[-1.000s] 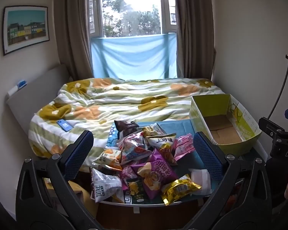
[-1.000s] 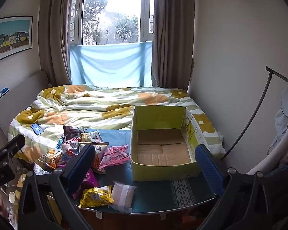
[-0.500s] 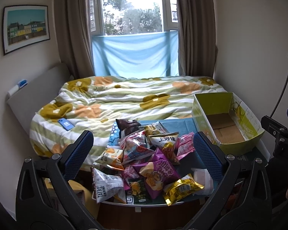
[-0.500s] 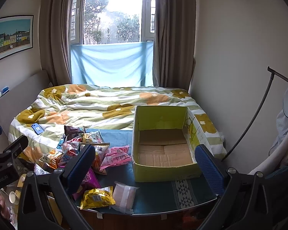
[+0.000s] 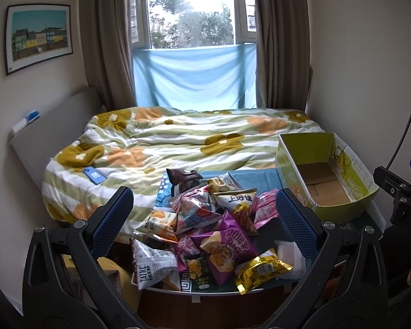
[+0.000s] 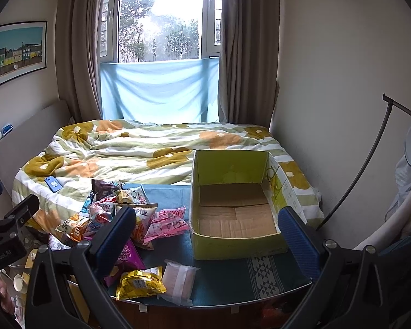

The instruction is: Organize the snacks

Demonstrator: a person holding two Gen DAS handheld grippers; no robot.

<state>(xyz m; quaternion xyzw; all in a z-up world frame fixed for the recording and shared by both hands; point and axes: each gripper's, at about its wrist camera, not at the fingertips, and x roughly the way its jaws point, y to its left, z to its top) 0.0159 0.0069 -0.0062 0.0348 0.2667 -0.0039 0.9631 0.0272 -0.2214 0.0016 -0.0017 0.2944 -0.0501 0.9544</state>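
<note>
**Hovering above the snack pile with both grippers spread**

Hovering over the near edge of the bench, the left gripper has its two blue-padded fingers spread wide and holds nothing. The pile of snack bags lies on the bench straight ahead, between the two fingers as the left camera sees it, but below and beyond them, not touching. In this pile a purple bag is near the middle, a white bag is at 7 o'clock from it, and a gold bag at 5 o'clock. A pink bag lies at 2 o'clock, at the side of the pile toward the box.

The right gripper is also spread wide and holds nothing. The yellow-green cardboard box stands open on the bench ahead of it, at 12 o'clock between its fingers, with only bare cardboard showing inside. From this gripper the snack pile is at 9 to 10 o'clock, partly behind its left finger. A pale wrapped packet lies near the bench edge, at 6 o'clock between the pile and the box, just beside the gold bag.

Behind the bench is a bed with a flowered quilt, and a blue phone lies on it.
</note>
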